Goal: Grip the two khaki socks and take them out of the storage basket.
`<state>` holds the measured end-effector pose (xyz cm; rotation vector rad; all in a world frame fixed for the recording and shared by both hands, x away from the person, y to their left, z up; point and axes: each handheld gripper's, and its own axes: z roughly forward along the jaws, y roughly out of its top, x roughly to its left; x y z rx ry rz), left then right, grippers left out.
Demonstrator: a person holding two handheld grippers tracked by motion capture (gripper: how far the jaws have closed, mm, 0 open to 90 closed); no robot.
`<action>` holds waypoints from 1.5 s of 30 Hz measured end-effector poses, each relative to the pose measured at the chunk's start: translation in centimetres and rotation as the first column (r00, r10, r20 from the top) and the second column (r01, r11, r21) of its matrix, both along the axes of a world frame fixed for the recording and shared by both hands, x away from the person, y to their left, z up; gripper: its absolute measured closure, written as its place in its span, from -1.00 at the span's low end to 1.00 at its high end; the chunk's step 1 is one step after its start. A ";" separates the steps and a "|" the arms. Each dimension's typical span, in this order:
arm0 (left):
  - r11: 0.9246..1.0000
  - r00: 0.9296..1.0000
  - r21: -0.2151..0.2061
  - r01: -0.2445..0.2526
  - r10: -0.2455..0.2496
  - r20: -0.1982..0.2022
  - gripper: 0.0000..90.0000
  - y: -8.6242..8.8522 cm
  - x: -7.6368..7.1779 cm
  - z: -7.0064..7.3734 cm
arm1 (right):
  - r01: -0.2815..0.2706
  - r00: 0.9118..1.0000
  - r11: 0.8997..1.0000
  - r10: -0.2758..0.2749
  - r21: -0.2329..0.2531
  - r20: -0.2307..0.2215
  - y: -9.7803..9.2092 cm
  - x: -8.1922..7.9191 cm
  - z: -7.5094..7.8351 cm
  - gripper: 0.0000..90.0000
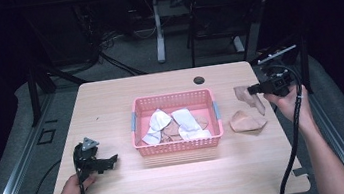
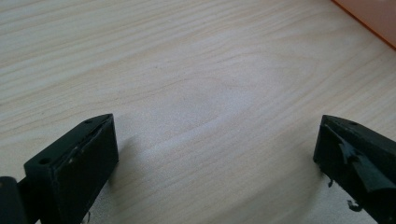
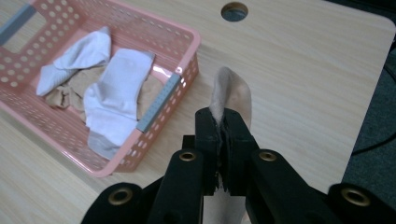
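A pink plastic basket [image 1: 141,150] [image 3: 149,36] stands mid-table with white socks [image 1: 186,121] [image 3: 116,88] and beige socks [image 3: 65,95] inside. My right gripper [image 1: 255,88] [image 3: 223,122] is shut on a beige sock [image 1: 247,96] [image 3: 229,91], held above the table to the basket's right. Another beige sock [image 1: 247,121] lies on the table below it. My left gripper [image 1: 110,161] [image 2: 215,149] is open, low over bare wood at the front left, with nothing between its jaws.
The wooden table [image 1: 110,100] has a cable hole [image 1: 199,80] [image 3: 234,10] near its far edge. An orange-pink edge of the basket [image 2: 373,16] shows in the left gripper view. Desk legs and cables [image 1: 157,33] stand on the floor beyond.
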<state>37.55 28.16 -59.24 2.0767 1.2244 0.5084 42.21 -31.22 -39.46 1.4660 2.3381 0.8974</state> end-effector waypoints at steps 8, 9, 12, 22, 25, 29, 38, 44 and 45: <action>1.000 1.000 0.000 0.000 0.000 0.000 -1.00 0.0 0.0 0.0 | 0.021 0.999 1.000 -0.022 -0.013 -0.044 -0.8 0.6 -2.1 0.92; 1.000 1.000 0.000 0.001 -0.001 -0.001 -1.00 0.0 0.0 0.0 | 0.017 0.998 1.000 -0.018 -0.013 -0.057 -0.9 0.7 -2.3 0.92; 1.000 1.000 0.000 0.002 -0.002 -0.002 -1.00 0.0 0.0 0.0 | 0.025 0.998 1.000 -0.026 -0.008 -0.066 -1.0 1.0 -3.0 0.92; 1.000 1.000 0.000 0.000 0.000 0.000 -1.00 0.0 0.0 0.0 | 0.043 0.986 0.999 -0.042 0.002 -0.161 -1.7 2.1 -6.6 0.92; 1.000 1.000 0.000 0.000 0.000 0.001 -1.00 0.0 0.0 0.0 | 0.042 0.981 0.999 -0.043 -0.008 -0.190 -1.5 2.4 -7.7 0.92; 1.000 1.000 0.000 0.000 0.000 0.000 -1.00 0.0 0.0 0.0 | 0.029 0.972 0.999 -0.034 -0.025 -0.231 -1.2 2.7 -8.9 0.92; 1.000 1.000 0.000 0.000 0.000 0.000 -1.00 0.0 0.0 0.0 | 0.007 0.964 1.000 -0.010 -0.013 -0.265 -0.8 2.9 -9.6 -0.02; 1.000 1.000 0.000 0.000 0.000 0.001 -1.00 0.0 0.0 0.0 | 0.011 0.979 0.997 0.005 0.075 -0.204 -2.0 2.5 -8.2 -0.67; 1.000 1.000 0.000 0.000 0.000 0.001 -1.00 0.0 0.0 0.0 | 0.014 0.983 0.996 0.003 0.089 -0.184 -2.4 2.4 -7.9 -0.68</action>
